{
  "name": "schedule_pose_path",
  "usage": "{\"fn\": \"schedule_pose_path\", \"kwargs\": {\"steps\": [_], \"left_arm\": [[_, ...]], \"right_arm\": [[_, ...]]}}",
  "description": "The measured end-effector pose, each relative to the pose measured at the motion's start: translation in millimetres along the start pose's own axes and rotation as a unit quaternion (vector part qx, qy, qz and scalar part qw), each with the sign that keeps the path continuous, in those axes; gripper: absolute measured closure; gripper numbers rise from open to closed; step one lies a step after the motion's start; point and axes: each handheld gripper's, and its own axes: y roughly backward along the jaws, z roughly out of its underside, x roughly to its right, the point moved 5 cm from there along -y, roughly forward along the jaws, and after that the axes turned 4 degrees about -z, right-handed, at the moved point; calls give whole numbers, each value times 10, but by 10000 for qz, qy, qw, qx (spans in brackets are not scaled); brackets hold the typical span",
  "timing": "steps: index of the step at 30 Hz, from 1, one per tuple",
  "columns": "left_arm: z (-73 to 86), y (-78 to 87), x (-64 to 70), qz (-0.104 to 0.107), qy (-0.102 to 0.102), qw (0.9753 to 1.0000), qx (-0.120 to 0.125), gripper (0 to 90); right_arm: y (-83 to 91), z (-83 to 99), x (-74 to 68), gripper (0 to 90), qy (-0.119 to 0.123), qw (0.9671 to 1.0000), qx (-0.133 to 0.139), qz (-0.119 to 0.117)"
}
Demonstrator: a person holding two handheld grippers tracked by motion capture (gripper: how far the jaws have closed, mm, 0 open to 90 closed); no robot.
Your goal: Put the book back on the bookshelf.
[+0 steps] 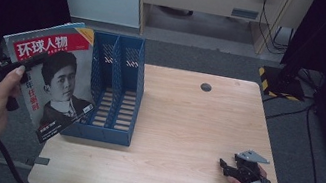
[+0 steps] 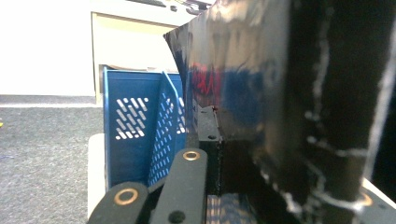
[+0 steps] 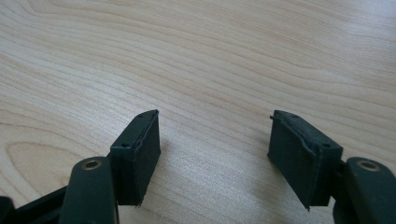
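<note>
while my left gripper (image 1: 23, 67) clamps the magazine (image 1: 54, 77) by its left edge, holding it upright and tilted above the table's left edge, i judge the step in hand to be filing it into the blue file holder (image 1: 116, 88) just beside it. in the left gripper view the jaws are closed on the glossy cover (image 2: 243, 93), with the holder's perforated divider (image 2: 166, 135) ahead. to do this well, i would square the lower edge of the magazine with one open slot, keep the spine vertical, and lower slowly so the loose pages do not catch on the divider or the front lip. my right gripper (image 1: 231, 168) rests on the wooden table (image 1: 185, 126) near its right front corner, jaws wide apart and holding nothing; it could steady the holder if it slides.
</note>
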Motion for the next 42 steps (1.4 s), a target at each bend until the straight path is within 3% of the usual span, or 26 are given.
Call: {"fn": "schedule_pose_path", "kwargs": {"steps": [6, 17, 29, 42], "left_arm": [[-7, 63, -54, -63, -59, 10000, 13, 866], [-7, 110, -254, -268, 14, 9996, 29, 866], [-45, -143, -395, -373, 35, 9993, 49, 866], [-106, -357, -521, -498, 93, 9984, 230, 866]], "right_arm": [[0, 0, 0, 339, 1, 10000, 0, 0], [0, 1, -1, 339, -7, 10000, -2, 3], [0, 0, -2, 339, -9, 10000, 0, 4], [-1, 0, -2, 339, -17, 10000, 3, 7]]}}
